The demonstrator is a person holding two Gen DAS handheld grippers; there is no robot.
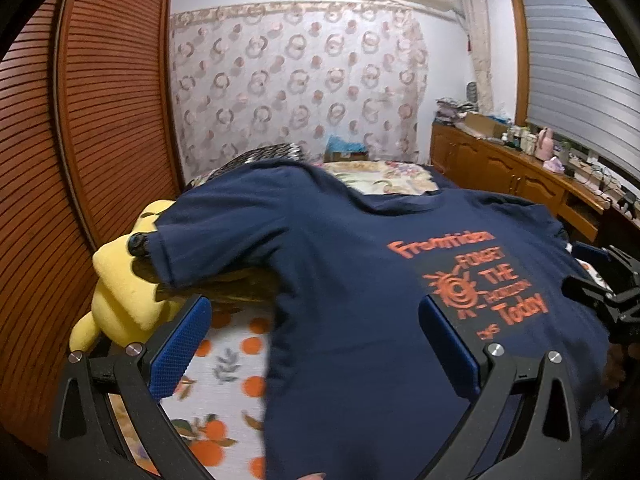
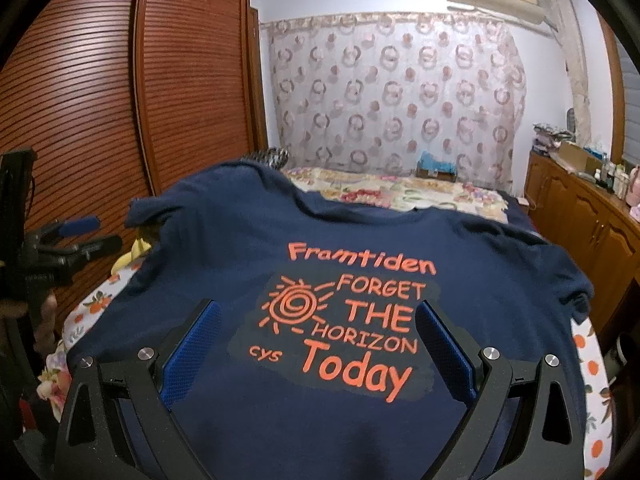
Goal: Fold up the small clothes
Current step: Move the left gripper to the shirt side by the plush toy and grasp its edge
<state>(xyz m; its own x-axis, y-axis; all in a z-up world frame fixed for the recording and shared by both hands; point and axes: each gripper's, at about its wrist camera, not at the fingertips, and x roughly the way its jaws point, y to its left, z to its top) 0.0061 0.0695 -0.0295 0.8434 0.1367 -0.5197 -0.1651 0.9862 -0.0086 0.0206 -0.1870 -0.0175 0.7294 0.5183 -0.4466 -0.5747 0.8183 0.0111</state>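
Observation:
A navy T-shirt [image 2: 248, 240] with orange print "Framtiden FORGET THE HORIZON Today" lies spread print-up on the bed, collar at the far end. My right gripper [image 2: 317, 312] hovers open over the print, its blue pads [image 2: 188, 356] wide apart and holding nothing. My left gripper [image 1: 315, 308] is open too, above the shirt's [image 1: 340, 264] left side near the side seam. The left sleeve [image 1: 180, 232] drapes towards a yellow plush toy [image 1: 124, 292]. Each gripper shows at the edge of the other's view: the right gripper [image 1: 608, 292], the left gripper [image 2: 80, 236].
The bed has a white sheet with orange fruit print [image 1: 232, 360] and a floral quilt [image 2: 380, 192] behind the shirt. Louvered wooden wardrobe doors [image 2: 120, 100] stand on the left. A wooden cabinet [image 2: 580, 216] with clutter runs along the right. A patterned curtain [image 2: 392, 96] hangs at the back.

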